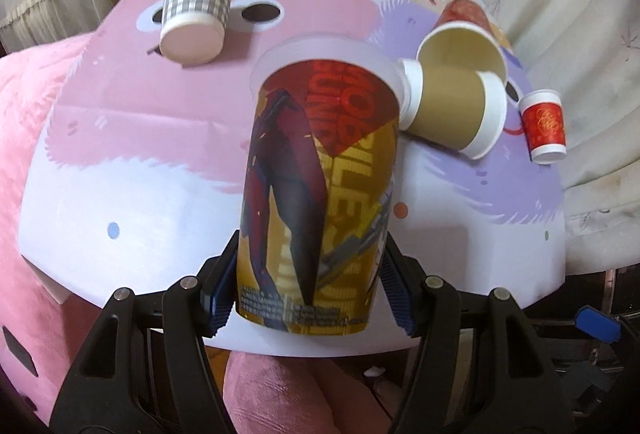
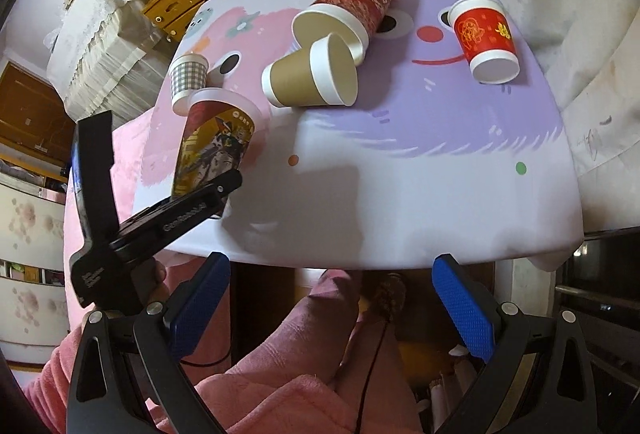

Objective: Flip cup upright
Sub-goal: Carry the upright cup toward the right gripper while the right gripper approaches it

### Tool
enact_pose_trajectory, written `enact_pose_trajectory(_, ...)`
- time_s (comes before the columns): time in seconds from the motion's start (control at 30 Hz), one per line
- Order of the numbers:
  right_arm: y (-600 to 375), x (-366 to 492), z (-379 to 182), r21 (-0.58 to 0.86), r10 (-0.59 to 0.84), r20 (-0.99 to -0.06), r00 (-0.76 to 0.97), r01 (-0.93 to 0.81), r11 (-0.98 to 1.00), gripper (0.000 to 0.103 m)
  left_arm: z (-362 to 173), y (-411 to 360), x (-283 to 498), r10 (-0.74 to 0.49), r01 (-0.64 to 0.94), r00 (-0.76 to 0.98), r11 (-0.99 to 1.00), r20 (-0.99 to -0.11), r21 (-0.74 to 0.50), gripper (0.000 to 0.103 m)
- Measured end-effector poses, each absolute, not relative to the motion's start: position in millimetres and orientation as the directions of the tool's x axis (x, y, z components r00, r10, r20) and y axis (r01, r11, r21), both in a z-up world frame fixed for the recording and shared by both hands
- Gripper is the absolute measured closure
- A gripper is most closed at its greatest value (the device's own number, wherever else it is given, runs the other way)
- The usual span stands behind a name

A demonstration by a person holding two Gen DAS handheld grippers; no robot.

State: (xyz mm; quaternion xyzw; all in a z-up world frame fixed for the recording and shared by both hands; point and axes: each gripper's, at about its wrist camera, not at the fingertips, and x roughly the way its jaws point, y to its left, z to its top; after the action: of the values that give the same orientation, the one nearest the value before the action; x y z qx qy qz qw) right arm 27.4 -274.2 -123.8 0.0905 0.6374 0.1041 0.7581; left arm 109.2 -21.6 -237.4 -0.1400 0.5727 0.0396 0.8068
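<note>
The left gripper squeezes the bottom end of the tall picture cup over the table. It looks light and easy to crush, so hold low and softly. The right gripper hangs wide apart, holding nothing.

Right tool spread wide, empty, below table edge; left tool clamps printed cup.

The printed cup looks like glossy plastic; the brown cup is matt paper. Ribbed blue pads line black plastic fingers. The tablecloth is smooth, the pink fleece fuzzy.
</note>
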Motion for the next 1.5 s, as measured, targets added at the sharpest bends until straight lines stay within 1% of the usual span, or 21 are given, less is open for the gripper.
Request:
enact_pose_trajectory(0.13,-277.5,32.0,-127.3,0.274,0.275,-0.947,0.163,-0.032,0.961,0.000,-247.6,-24.3,118.5,-0.130,-0.247,0.282,0.947,-0.950,-0.203,0.043)
enact_pose_trajectory(0.43,-284.3,47.0,-127.9,0.292,0.287,-0.943,0.169,0.006,0.956,0.000,-263.5,-38.6,132.1,-0.185,-0.221,0.165,0.950,-0.969,-0.219,0.042)
enact_pose_trajectory(0.5,-285.7,49.5,-127.0,0.297,0.290,-0.941,0.173,0.015,0.955,0.000,-263.9,-40.3,134.2,-0.209,-0.213,0.138,0.948,-0.968,-0.235,0.041)
enact_pose_trajectory(0.57,-286.0,51.8,-126.2,0.302,0.293,-0.940,0.177,0.025,0.953,0.000,-261.4,-42.6,135.9,-0.216,-0.203,0.121,0.950,-0.969,-0.237,0.033)
enact_pose_trajectory(0.63,-287.4,54.0,-125.3,0.308,0.298,-0.938,0.180,0.033,0.951,0.000,-256.4,-43.8,135.6,-0.236,-0.189,0.119,0.948,-0.965,-0.255,0.030)
enact_pose_trajectory(0.8,-286.3,61.6,-121.1,0.328,0.314,-0.931,0.187,0.049,0.943,0.000,-238.8,-44.8,131.5,-0.255,-0.157,0.116,0.950,-0.960,-0.271,0.029)
enact_pose_trajectory(1.03,-275.0,74.5,-116.5,0.374,0.359,-0.916,0.181,0.060,0.925,0.000,-203.0,-37.4,119.1,-0.247,-0.096,0.124,0.961,-0.961,-0.259,0.028)
enact_pose_trajectory(1.17,-259.4,86.0,-118.9,0.392,0.378,-0.912,0.159,0.064,0.918,0.000,-170.5,-15.9,107.5,-0.242,-0.082,0.191,0.962,-0.951,-0.261,0.028)
enact_pose_trajectory(1.33,-232.4,100.8,-127.5,0.405,0.395,-0.910,0.130,0.060,0.913,0.000,-145.0,30.8,100.4,-0.199,-0.122,0.310,0.961,-0.930,-0.247,0.028)
enact_pose_trajectory(1.5,-198.3,120.2,-144.8,0.399,0.392,-0.916,0.090,0.078,0.914,0.000,-141.3,77.2,102.1,-0.177,-0.192,0.337,0.949,-0.925,-0.251,0.028)
